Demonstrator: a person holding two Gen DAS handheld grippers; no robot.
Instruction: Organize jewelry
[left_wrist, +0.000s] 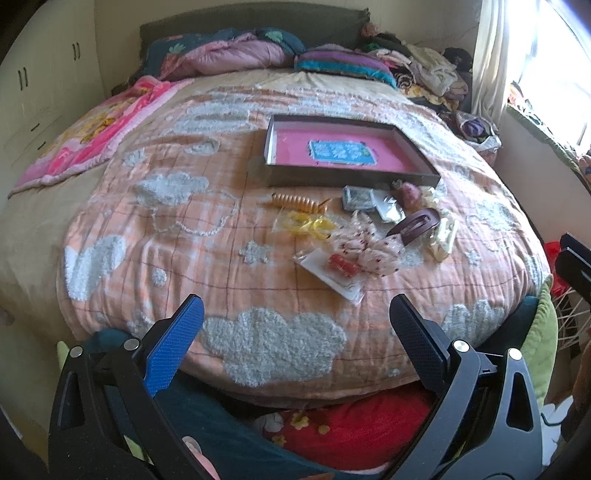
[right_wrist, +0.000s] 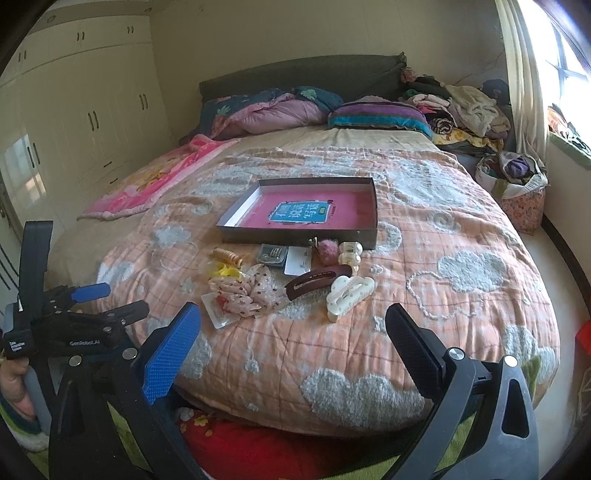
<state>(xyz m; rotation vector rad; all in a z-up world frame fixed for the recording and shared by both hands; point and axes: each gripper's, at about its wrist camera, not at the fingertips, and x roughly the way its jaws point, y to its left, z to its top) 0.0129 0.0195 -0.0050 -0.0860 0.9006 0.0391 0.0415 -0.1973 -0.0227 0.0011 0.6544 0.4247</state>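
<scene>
Looking over the bed (left_wrist: 110, 206), I see both claws wide open and holding nothing, so no piece has been picked up yet. My left claw (left_wrist: 295, 325) hangs over the near edge of the bed, and my right claw (right_wrist: 293, 332) hangs there too, just beside it. I think they wait back here so I can see every piece before I choose one. The dark box (right_wrist: 299, 236) with the pink bottom sits open in the middle of the bed, and it looks like it has no jewelry in it. I think it is open like that so things can be dropped straight in. All the little things lie in a pile just in front of the box, between the box and my claws. There is a brown hair clip (right_wrist: 319, 282), a white claw clip (right_wrist: 349, 295), a yellow bunch (left_wrist: 308, 225), a gold coil (left_wrist: 295, 202), a spotty cloth scrunchie (right_wrist: 249, 291), and a red piece on a white card (left_wrist: 332, 273). Some pieces touch or lie on top of each other, so I guess I must grab from the edge of the pile first. The white claw clip lies nearest my right claw and a bit apart, so it looks easy to take.
</scene>
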